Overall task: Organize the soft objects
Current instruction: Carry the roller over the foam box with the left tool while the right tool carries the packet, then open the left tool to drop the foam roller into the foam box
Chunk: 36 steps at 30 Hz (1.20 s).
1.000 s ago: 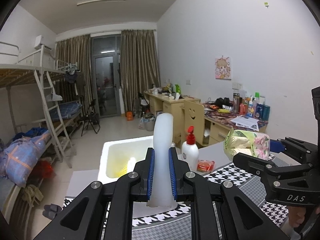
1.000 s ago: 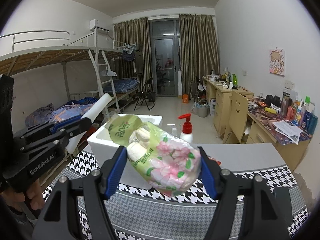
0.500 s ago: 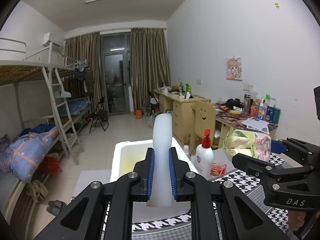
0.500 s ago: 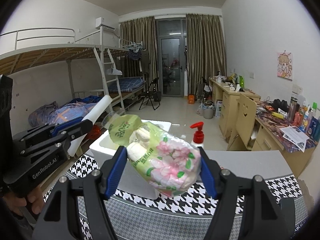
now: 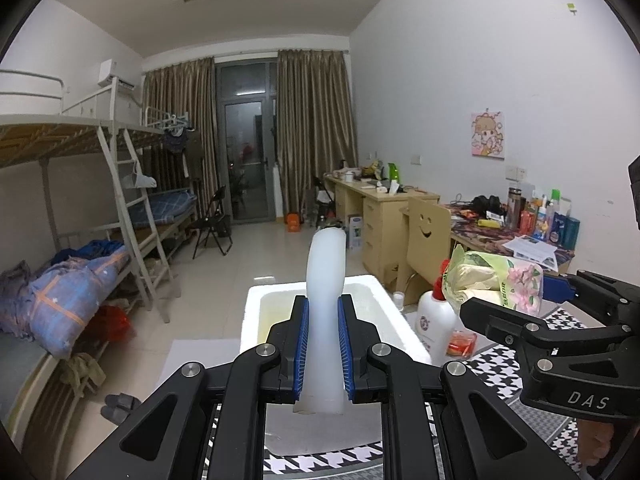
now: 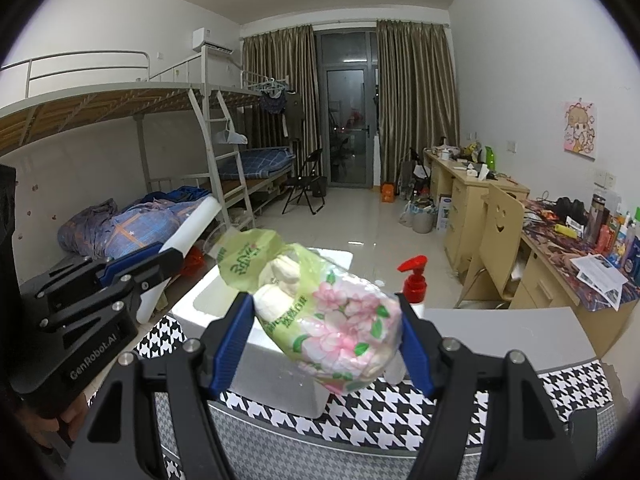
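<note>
My left gripper (image 5: 323, 344) is shut on a white soft roll (image 5: 324, 272) that stands upright between its blue pads. It hovers just before a white foam box (image 5: 256, 300) at the table's far edge. My right gripper (image 6: 326, 332) is shut on a flowered plastic bag of tissue packs (image 6: 344, 320), held in the air above the box's (image 6: 280, 368) near right corner. In the right wrist view the left gripper (image 6: 160, 264) and its roll (image 6: 196, 224) sit at the left. In the left wrist view the bag (image 5: 492, 276) shows at the right.
A white pump bottle with a red top (image 5: 436, 320) and a small red jar (image 5: 460, 344) stand right of the box. The table wears a houndstooth cloth (image 6: 400, 412). Beyond lie open floor, bunk beds (image 6: 160, 128) at left and cluttered desks (image 6: 560, 240) at right.
Both grippers have shifted left together, so the foam box and pump bottle now sit further right in both views. Both grips are unchanged.
</note>
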{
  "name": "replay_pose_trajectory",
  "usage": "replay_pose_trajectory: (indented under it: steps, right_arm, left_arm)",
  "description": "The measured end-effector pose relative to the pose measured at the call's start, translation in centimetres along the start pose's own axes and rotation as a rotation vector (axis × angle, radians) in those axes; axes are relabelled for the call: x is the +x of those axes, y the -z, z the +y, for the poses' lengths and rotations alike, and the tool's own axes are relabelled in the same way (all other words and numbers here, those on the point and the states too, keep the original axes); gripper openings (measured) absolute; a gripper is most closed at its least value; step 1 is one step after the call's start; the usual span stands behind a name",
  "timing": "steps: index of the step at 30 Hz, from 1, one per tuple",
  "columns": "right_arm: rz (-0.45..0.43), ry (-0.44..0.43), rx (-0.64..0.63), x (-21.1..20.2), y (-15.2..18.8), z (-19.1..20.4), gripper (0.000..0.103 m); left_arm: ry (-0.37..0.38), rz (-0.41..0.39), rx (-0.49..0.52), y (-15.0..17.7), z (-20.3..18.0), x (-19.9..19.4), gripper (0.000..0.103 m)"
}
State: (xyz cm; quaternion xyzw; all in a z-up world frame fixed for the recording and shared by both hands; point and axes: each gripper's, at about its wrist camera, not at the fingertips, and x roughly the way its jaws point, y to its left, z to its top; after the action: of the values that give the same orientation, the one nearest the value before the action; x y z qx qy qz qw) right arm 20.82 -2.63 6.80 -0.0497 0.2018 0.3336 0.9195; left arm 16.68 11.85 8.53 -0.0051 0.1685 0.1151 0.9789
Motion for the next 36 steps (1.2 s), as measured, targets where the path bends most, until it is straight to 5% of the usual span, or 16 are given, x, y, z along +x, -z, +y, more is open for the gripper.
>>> replay_pose_trajectory:
  steps: [29,33,36]
  right_arm:
    - [0.070,0.022,0.014,4.7,-1.1,0.1,0.073]
    - [0.073,0.025,0.016,5.1,-1.2,0.0,0.073]
    - [0.080,0.026,0.014,5.5,-1.4,0.0,0.073]
  left_arm:
    - [0.025,0.152,-0.015,0.3,1.2,7.7,0.019]
    - [0.015,0.179,-0.017,0.8,1.7,8.5,0.027]
    - [-0.008,0.185,-0.022,1.1,2.2,8.6,0.074]
